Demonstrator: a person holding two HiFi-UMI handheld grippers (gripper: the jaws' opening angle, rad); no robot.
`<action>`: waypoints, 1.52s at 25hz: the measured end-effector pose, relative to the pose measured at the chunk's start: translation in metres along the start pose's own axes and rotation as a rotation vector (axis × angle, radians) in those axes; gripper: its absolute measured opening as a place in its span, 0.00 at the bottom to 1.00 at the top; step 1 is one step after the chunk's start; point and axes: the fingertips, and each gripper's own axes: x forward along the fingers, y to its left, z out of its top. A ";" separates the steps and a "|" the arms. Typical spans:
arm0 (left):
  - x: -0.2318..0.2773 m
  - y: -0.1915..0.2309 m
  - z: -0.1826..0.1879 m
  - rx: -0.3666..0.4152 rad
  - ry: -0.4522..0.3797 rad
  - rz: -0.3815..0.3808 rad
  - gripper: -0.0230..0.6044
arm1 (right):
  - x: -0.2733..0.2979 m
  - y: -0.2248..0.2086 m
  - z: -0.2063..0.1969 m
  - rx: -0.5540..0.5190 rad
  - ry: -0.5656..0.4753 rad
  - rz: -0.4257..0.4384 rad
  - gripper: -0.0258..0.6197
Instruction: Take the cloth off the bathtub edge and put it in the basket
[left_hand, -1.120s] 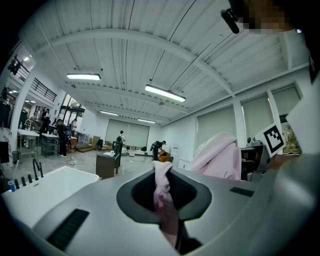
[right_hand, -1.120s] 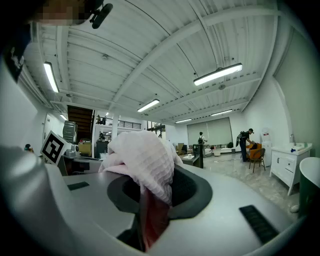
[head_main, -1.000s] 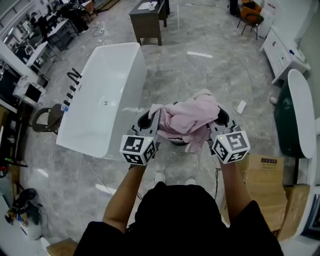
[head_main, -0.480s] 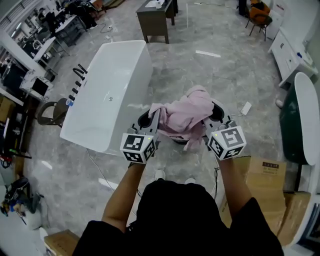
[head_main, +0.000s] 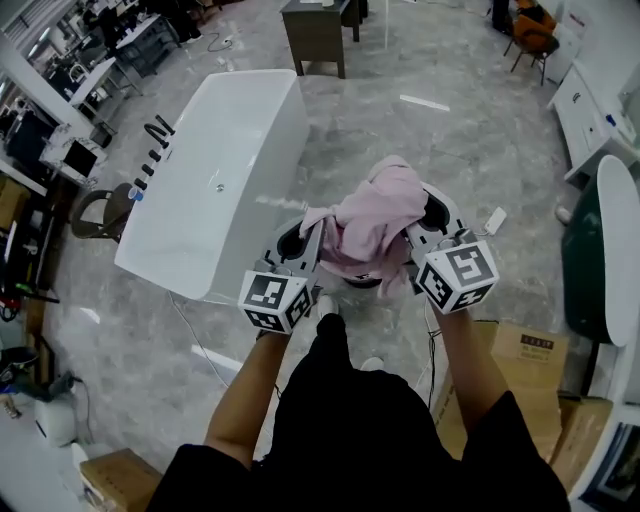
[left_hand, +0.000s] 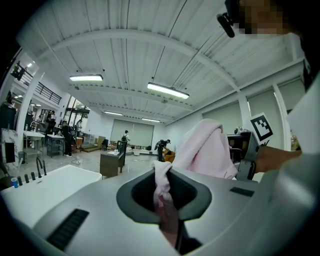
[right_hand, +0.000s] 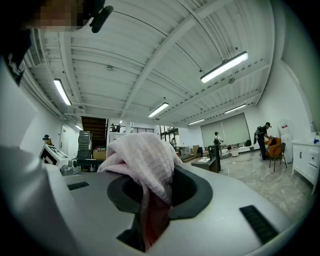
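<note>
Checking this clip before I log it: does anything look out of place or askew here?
Nothing stands out. The pink cloth hangs bunched between the left claw and right claw, both clamped on it, clear of the white bathtub and above a dark basket mostly hidden beneath it.

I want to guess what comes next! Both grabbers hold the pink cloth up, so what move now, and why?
Probably lower the pink cloth straight down: left gripper and right gripper are both shut on it, clear of the bathtub, and a dark rim, likely the basket, shows beneath it.
</note>
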 end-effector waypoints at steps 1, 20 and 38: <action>0.007 0.003 0.000 -0.005 -0.005 -0.009 0.09 | 0.006 -0.002 0.001 -0.002 0.000 -0.001 0.20; 0.129 0.107 -0.054 -0.093 0.080 -0.185 0.09 | 0.130 -0.053 -0.041 0.090 0.014 -0.047 0.20; 0.169 0.160 -0.124 -0.073 0.208 -0.269 0.09 | 0.182 -0.072 -0.129 0.070 0.170 -0.180 0.20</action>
